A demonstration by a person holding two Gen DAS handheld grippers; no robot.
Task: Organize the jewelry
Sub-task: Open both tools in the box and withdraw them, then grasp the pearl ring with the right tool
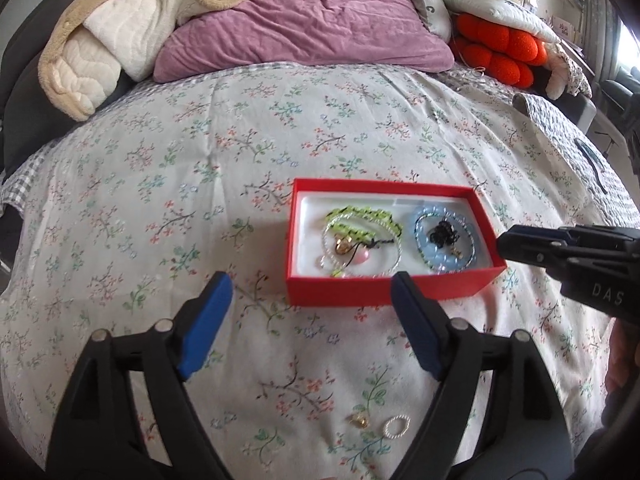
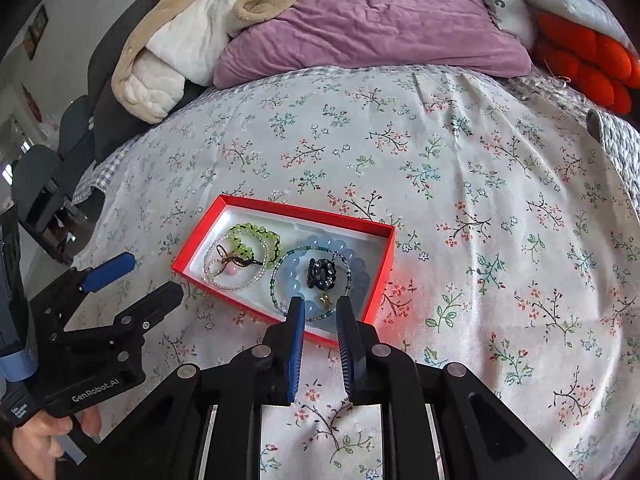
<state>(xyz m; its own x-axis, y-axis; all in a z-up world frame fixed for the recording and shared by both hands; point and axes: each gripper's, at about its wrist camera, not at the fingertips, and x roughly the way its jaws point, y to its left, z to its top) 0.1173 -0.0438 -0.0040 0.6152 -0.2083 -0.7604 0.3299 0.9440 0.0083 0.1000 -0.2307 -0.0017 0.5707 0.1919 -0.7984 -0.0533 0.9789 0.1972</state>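
Note:
A red box [image 1: 384, 290] lies on the floral bedspread. Its left half holds a green bead bracelet [image 1: 362, 215] and a clear bead bracelet [image 1: 394, 254]. Its right half holds a blue bead bracelet [image 1: 436, 270] with a black clip [image 1: 442, 235] inside it. My left gripper [image 1: 311, 278] stands wide open and empty just in front of the box. A gold charm [image 1: 358, 420] and a pearl ring [image 1: 396, 426] lie on the spread below it. My right gripper [image 2: 320, 302] hovers over the box's near right corner [image 2: 372, 304], its pads a narrow gap apart, gripping nothing. A small gold piece [image 2: 326, 301] lies beneath.
A purple pillow [image 1: 312, 20], a beige quilted blanket [image 1: 100, 52] and an orange knobbly cushion [image 1: 504, 52] lie at the head of the bed. Dark chairs [image 2: 60, 168] stand off the bed's left edge. A hand [image 2: 52, 436] holds the left gripper [image 2: 154, 276].

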